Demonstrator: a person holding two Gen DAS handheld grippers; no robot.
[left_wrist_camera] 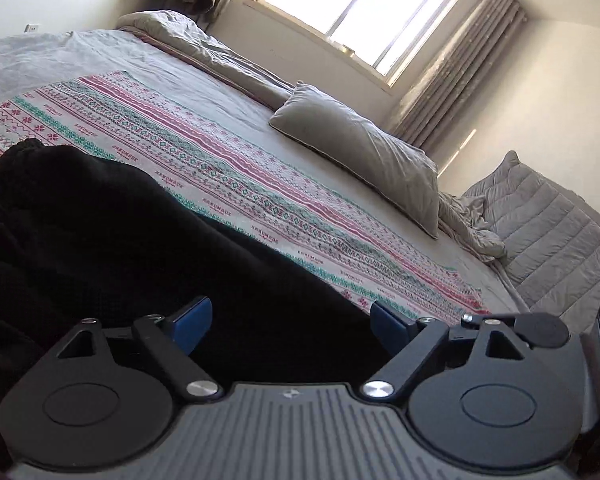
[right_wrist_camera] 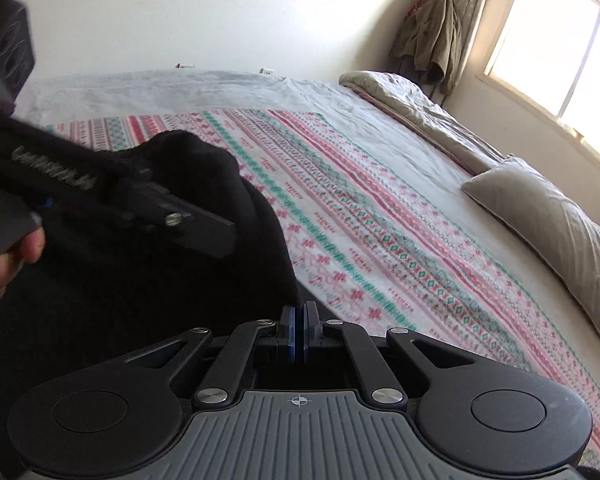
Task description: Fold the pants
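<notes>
The black pants (left_wrist_camera: 100, 232) lie bunched on the patterned blanket (left_wrist_camera: 228, 160) on the bed. My left gripper (left_wrist_camera: 290, 322) is open, its blue pads spread wide over the black cloth, with nothing between them. In the right wrist view the pants (right_wrist_camera: 180, 208) fill the left side. My right gripper (right_wrist_camera: 299, 330) is shut on the edge of the pants, the blue pads pressed together. The left gripper's body (right_wrist_camera: 172, 216) and the hand holding it show at the left, over the pants.
A grey pillow (left_wrist_camera: 364, 152) and a rumpled duvet (left_wrist_camera: 204, 44) lie along the far side of the bed under the window (left_wrist_camera: 356, 8). A quilted grey cover (left_wrist_camera: 556, 232) is at the right. Clothes (right_wrist_camera: 432, 32) hang by the window.
</notes>
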